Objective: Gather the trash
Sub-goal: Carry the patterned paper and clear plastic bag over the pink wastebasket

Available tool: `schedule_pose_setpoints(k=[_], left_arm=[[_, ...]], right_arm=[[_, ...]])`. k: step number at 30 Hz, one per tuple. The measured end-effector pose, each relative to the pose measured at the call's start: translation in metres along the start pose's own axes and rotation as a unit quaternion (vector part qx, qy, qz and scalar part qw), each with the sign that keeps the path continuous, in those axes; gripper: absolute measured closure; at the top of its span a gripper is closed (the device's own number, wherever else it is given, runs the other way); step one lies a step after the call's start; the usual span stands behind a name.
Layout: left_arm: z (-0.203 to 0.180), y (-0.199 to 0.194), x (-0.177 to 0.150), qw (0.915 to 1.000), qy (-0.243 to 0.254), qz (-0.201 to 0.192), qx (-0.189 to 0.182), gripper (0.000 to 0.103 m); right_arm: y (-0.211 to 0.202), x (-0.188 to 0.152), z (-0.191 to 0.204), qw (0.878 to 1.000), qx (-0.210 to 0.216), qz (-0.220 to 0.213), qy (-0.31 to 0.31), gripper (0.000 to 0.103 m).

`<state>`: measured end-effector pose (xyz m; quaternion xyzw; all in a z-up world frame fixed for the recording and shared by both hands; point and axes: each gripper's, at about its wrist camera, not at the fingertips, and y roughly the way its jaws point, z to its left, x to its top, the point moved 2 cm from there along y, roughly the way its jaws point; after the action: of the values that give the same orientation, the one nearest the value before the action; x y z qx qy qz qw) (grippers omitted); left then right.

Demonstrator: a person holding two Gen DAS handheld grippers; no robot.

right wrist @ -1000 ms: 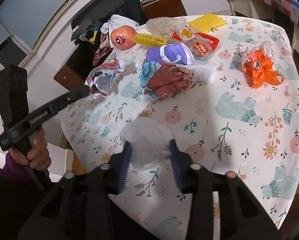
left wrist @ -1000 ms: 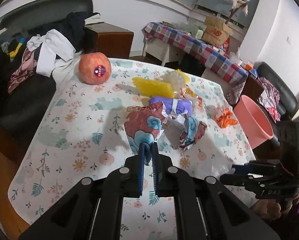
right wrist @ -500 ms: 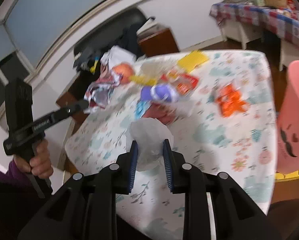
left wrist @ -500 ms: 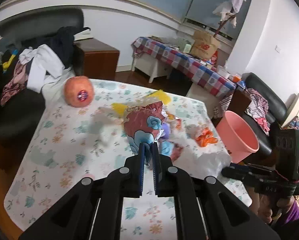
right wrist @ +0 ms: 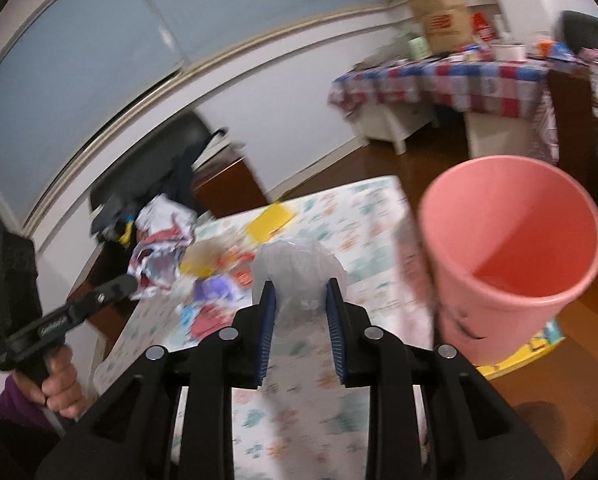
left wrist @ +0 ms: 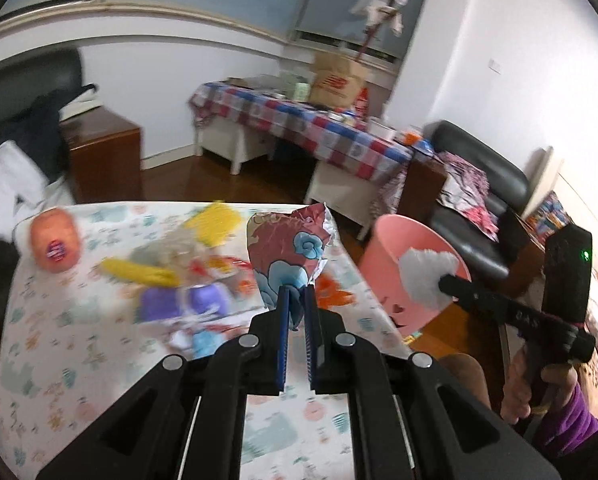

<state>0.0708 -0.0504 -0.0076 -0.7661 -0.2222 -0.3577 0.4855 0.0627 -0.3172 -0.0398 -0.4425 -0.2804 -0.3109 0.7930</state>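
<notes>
One bare bin interior point(right wrist: 535, 248), right-wrist only

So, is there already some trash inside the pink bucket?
No, the pink bucket looks bare inside in the right wrist view; only its smooth pink wall and bottom show.

The pink bin point(right wrist: 515, 248) stands open-mouthed beside the table point(right wrist: 363, 216) edge, nothing covering its rim, with open air above it. The right claw point(left wrist: 439, 280), carrying a clear plastic wad point(right wrist: 299, 272), hangs just before that rim in the left wrist view. On the table, a clutter of wrappers point(left wrist: 187, 280) and an orange fruit point(left wrist: 55, 244) fills the far half; the near cloth lies bare.
</notes>
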Motion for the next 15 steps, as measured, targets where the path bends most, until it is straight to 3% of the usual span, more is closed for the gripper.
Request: schedule_pose_setpoints(k=[9,15], left_arm=[[-0.072,0.05,0.019,0.9966,0.057,0.023,-0.055,0.097],[-0.124,0.077,0.026,0.9905,0.105,0.03,-0.083,0.097]], right_arm=[[-0.022,0.01,-0.067,0.995,-0.076,-0.041,0.055,0.077],[-0.017,0.009,-0.092,0.991,-0.104,-0.044,0.071,0.077]])
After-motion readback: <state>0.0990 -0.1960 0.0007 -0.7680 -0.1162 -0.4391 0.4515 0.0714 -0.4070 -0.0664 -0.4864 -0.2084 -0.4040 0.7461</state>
